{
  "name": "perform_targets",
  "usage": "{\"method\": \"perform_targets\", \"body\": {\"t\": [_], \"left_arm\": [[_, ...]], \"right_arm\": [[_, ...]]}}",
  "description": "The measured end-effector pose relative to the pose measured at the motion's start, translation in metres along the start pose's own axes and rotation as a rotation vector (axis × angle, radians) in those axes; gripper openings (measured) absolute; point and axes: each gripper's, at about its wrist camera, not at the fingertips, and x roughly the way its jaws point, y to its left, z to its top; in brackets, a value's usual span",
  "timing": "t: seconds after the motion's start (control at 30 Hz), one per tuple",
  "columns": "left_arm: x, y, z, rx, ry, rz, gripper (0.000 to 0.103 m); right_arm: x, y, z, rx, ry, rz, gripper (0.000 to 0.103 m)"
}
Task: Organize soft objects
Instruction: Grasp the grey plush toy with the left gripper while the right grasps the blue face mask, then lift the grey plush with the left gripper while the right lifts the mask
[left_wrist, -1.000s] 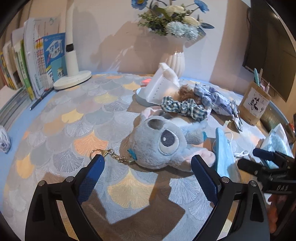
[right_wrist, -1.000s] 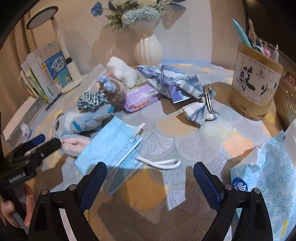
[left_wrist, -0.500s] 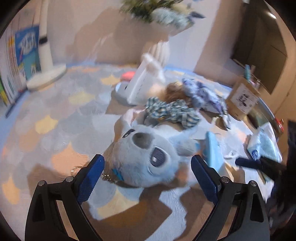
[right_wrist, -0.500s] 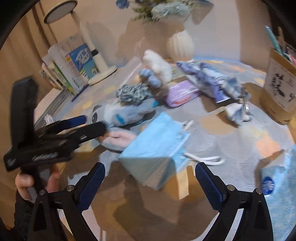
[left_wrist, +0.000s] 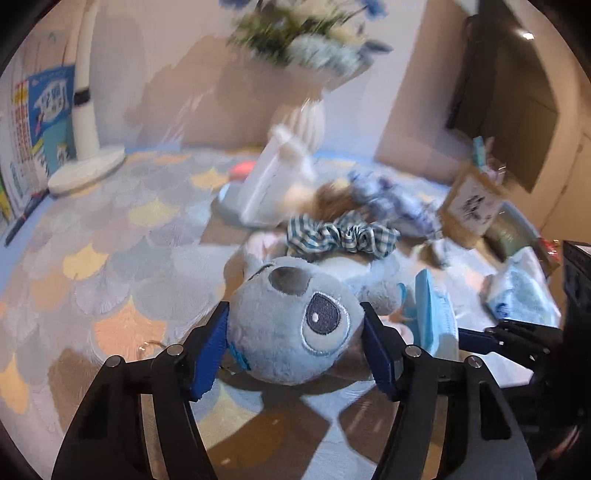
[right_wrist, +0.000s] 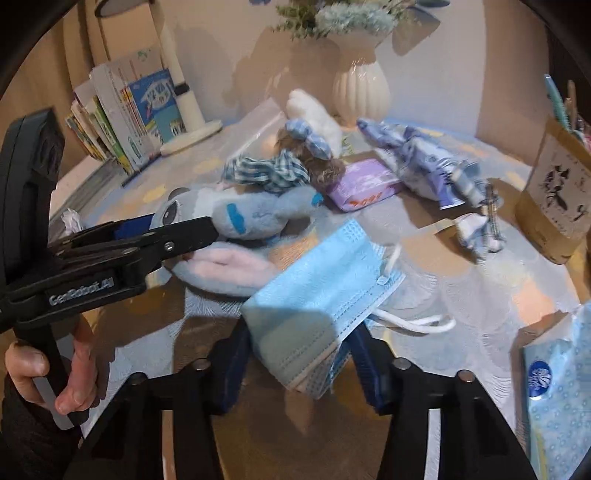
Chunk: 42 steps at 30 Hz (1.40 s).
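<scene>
On bench's scalloped cloth, left gripper (left_wrist: 295, 349) closing around blue plush toy (left_wrist: 295, 325) head, pads touching, right gripper (right_wrist: 299, 363) closing on folded blue face mask (right_wrist: 325, 291) beside it; both light, squashy, grab mid-bulk.

Warm, dim indoor light, both views. Heavy fisheye: black vignette at corners, straight lines bowed near edges. Left wrist view: motion blur strong in upper half, flowers (left_wrist: 303, 33) and vase (left_wrist: 306, 118) smeared; plush toy (left_wrist: 295, 325) at centre sharp. Right wrist view: mild blur, face mask (right_wrist: 317, 295) soft-edged. Dark gripper shadows across tablecloth (left_wrist: 110, 258) at bottom. Small glare spot upper right.
</scene>
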Motion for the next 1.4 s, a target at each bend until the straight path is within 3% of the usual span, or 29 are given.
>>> {"method": "perform_targets", "body": {"t": [0.17,0.3,0.37,0.43,0.47,0.6,0.63,0.7,0.8,0.83,0.93,1.0,1.07,1.13,1.17,1.2,1.27,1.33,1.4], "left_arm": [[-0.026,0.006,-0.005,-0.015,-0.121,-0.075,0.065],[-0.029,0.031,-0.003,-0.135,-0.139,-0.153,0.065],[-0.028,0.034,-0.003,-0.159,-0.145,-0.122,0.065],[-0.028,0.026,-0.002,-0.129,-0.150,-0.094,0.065],[-0.028,0.022,-0.003,-0.111,-0.153,-0.088,0.065],[-0.027,0.013,-0.003,-0.062,-0.144,-0.059,0.065],[-0.026,0.012,-0.003,-0.060,-0.140,-0.057,0.065],[-0.028,0.012,-0.003,-0.055,-0.147,-0.063,0.065],[-0.029,0.012,-0.004,-0.052,-0.151,-0.067,0.065],[-0.028,0.013,-0.004,-0.052,-0.147,-0.065,0.065],[-0.027,0.012,-0.004,-0.047,-0.140,-0.061,0.065],[-0.027,0.011,-0.004,-0.042,-0.139,-0.057,0.065],[-0.026,0.010,-0.004,-0.038,-0.133,-0.052,0.065],[-0.025,0.008,-0.003,-0.031,-0.129,-0.048,0.065],[-0.025,0.008,-0.003,-0.029,-0.127,-0.047,0.065],[-0.024,0.008,-0.003,-0.029,-0.123,-0.038,0.065],[-0.022,0.007,-0.002,-0.038,-0.110,-0.002,0.065],[-0.021,0.003,-0.001,-0.031,-0.097,0.023,0.065],[-0.025,-0.003,-0.003,-0.030,-0.096,0.024,0.065]], "right_arm": [[-0.036,-0.004,-0.008,-0.074,-0.064,0.024,0.042],[-0.053,0.001,-0.021,-0.203,-0.010,0.072,0.043],[-0.051,0.006,-0.035,-0.298,0.055,0.008,0.050],[-0.050,0.000,-0.045,-0.309,0.077,-0.061,0.061],[-0.052,-0.008,-0.049,-0.278,0.088,-0.069,0.062],[-0.062,-0.039,-0.056,-0.117,0.139,0.027,0.066],[-0.066,-0.047,-0.057,-0.071,0.144,0.046,0.076],[-0.070,-0.054,-0.058,-0.006,0.141,0.087,0.087],[-0.061,-0.062,-0.057,0.129,0.160,0.205,0.088],[-0.055,-0.062,-0.057,0.182,0.174,0.236,0.093],[-0.048,-0.053,-0.045,0.234,0.133,0.229,0.098],[-0.039,-0.045,-0.037,0.238,0.130,0.157,0.098],[-0.033,-0.032,-0.031,0.189,0.103,0.061,0.090],[-0.031,-0.017,-0.030,0.103,0.083,-0.043,0.054],[-0.031,-0.010,-0.031,0.062,0.075,-0.082,0.048],[-0.030,-0.006,-0.031,0.044,0.072,-0.079,0.038],[-0.033,-0.008,-0.032,0.081,0.070,0.036,0.022],[-0.036,-0.016,-0.032,0.138,0.070,0.136,0.018],[-0.046,-0.020,-0.030,0.135,0.052,0.113,0.018]]}}
